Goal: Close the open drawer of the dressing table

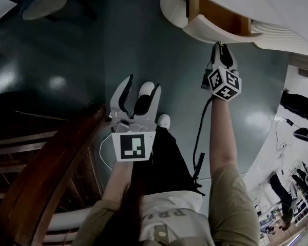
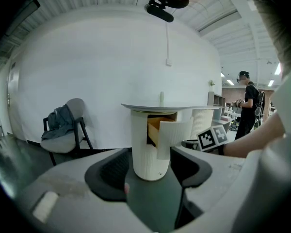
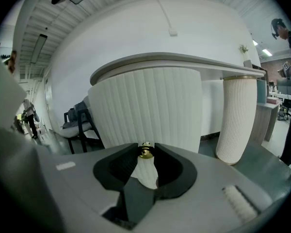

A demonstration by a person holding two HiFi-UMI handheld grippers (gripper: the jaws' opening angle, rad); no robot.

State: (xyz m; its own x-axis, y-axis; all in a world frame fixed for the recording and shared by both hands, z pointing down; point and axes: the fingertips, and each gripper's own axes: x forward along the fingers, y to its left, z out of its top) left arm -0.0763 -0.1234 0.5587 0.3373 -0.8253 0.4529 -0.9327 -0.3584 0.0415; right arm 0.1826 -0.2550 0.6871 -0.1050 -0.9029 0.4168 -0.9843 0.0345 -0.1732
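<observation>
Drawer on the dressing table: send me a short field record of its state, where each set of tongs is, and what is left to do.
drawer: open, pulled out of the dressing table, wooden inside showing
right tongs: closed on the drawer's gold knob
left tongs: open, nothing between them, held over the floor, short of the table
nearby: chair with a jacket on it, by the wall
remaining: drawer not yet pushed in
</observation>
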